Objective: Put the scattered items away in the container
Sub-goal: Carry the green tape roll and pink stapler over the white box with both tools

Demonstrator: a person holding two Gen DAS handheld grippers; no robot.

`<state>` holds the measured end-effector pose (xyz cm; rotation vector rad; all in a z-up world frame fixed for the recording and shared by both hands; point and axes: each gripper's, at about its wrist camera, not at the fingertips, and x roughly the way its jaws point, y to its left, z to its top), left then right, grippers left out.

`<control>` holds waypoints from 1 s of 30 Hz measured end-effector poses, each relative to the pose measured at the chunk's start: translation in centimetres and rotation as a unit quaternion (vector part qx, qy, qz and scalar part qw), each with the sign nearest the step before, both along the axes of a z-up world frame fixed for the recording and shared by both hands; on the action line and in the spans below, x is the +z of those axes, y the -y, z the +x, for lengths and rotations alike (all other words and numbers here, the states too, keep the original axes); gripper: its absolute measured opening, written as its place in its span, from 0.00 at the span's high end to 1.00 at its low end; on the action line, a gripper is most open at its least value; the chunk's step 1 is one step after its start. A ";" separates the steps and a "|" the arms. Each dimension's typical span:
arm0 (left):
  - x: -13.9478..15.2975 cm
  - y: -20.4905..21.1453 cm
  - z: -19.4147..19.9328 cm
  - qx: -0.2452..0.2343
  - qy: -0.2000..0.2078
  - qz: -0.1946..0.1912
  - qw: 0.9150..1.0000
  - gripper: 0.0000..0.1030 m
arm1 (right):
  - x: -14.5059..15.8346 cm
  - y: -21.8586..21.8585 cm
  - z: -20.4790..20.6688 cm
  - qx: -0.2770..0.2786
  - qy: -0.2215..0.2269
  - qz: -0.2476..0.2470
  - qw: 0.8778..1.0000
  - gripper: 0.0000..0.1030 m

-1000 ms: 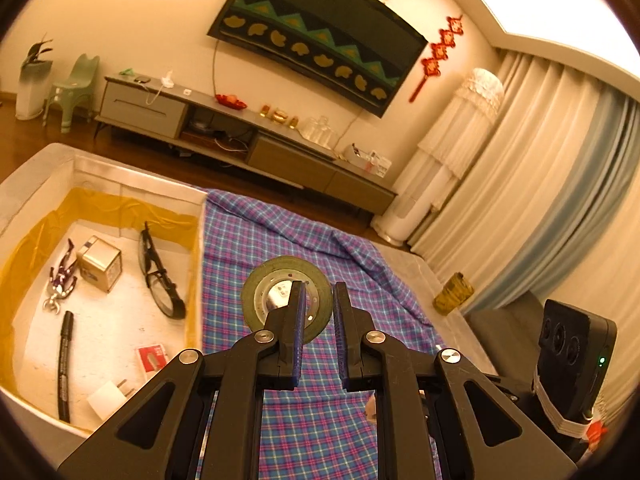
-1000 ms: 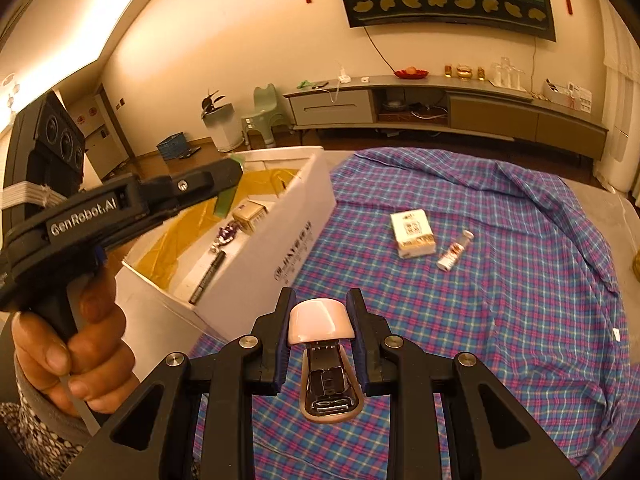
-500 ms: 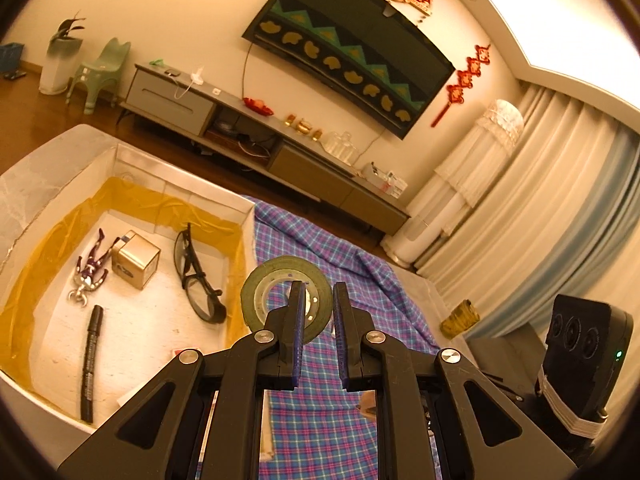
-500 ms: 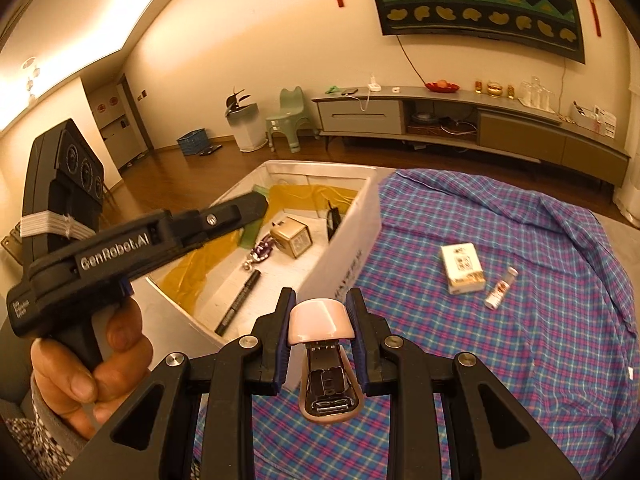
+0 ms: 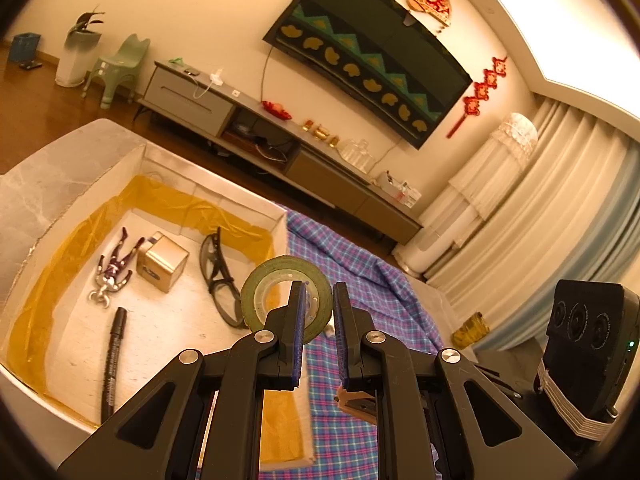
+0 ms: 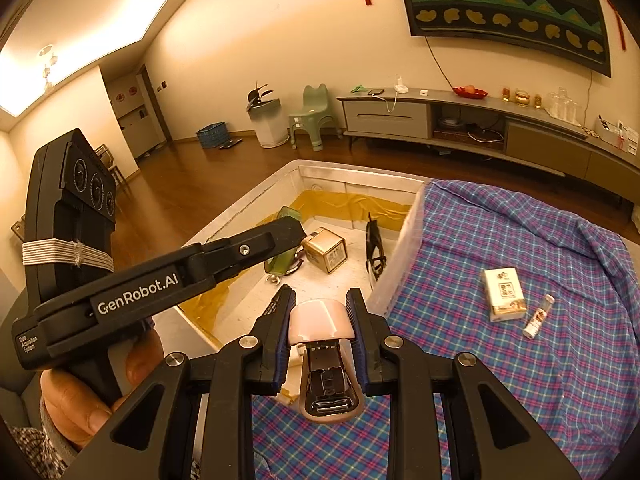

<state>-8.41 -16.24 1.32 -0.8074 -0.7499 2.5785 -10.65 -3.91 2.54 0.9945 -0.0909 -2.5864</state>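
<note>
Plainly, each view gives what the other lacks. From the left wrist, the left hand-held gripper is clenched on a roll of green tape, gripping its ring wall, and the roll hangs over the near edge of the white box with the yellow lining. That view lays the box floor open: a pair of glasses, a small gold cube box, a small figurine and a black marker, all lying apart.

From the right wrist, the right hand-held gripper is clenched on a pink stapler, pads pressing both its sides, over the checked cloth just beside the box's near corner. Only this view shows what still lies out on the cloth: a white carton and a small vial just beside it, well apart from the box. It also shows the left gripper from the side, in a person's hand, reaching over the box so that it hides the figurine and part of the tape.
</note>
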 end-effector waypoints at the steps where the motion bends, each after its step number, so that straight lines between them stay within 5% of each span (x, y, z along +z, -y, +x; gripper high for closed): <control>1: 0.0 0.1 0.0 0.004 0.001 -0.004 1.000 0.87 | -0.1 0.2 -0.2 0.002 0.002 -0.001 1.000 0.73; 16: -1.8 3.1 -1.3 0.070 0.039 -0.041 0.996 0.87 | -1.7 3.2 -3.5 0.032 0.021 0.017 0.999 0.73; 24: -3.9 6.6 -2.0 0.113 0.081 0.029 0.990 0.87 | -2.2 4.9 -5.8 0.060 0.032 0.033 0.997 0.73; 30: -5.6 8.4 -2.4 0.134 0.112 0.070 0.982 0.87 | -3.4 5.8 -8.5 0.082 0.085 -0.003 0.993 0.73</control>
